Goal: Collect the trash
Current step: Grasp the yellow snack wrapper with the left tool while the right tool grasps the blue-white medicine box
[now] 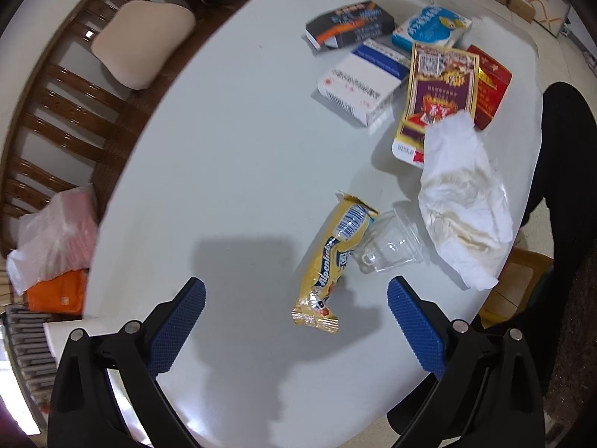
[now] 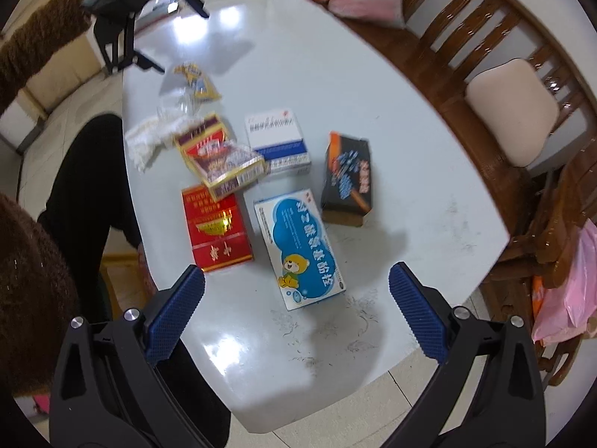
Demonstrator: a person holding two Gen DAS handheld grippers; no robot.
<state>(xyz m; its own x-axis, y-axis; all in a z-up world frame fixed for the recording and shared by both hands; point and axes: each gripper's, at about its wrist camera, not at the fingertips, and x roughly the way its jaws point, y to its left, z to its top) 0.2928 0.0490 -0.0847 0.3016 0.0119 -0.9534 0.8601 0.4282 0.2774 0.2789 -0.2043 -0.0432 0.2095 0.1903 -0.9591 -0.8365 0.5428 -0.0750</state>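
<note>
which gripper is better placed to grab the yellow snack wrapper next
Left, probably. The left gripper is open with the yellow snack wrapper lying right between its fingers. The right gripper faces the blue bear box, far from it.

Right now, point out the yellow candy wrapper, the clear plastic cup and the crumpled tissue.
yellow candy wrapper (image 1: pixel 333 261), left wrist view, on its printed middle.
clear plastic cup (image 1: pixel 391 248), left wrist view, on its see-through side wall.
crumpled tissue (image 1: pixel 462 201), left wrist view, on its creased middle.
</note>
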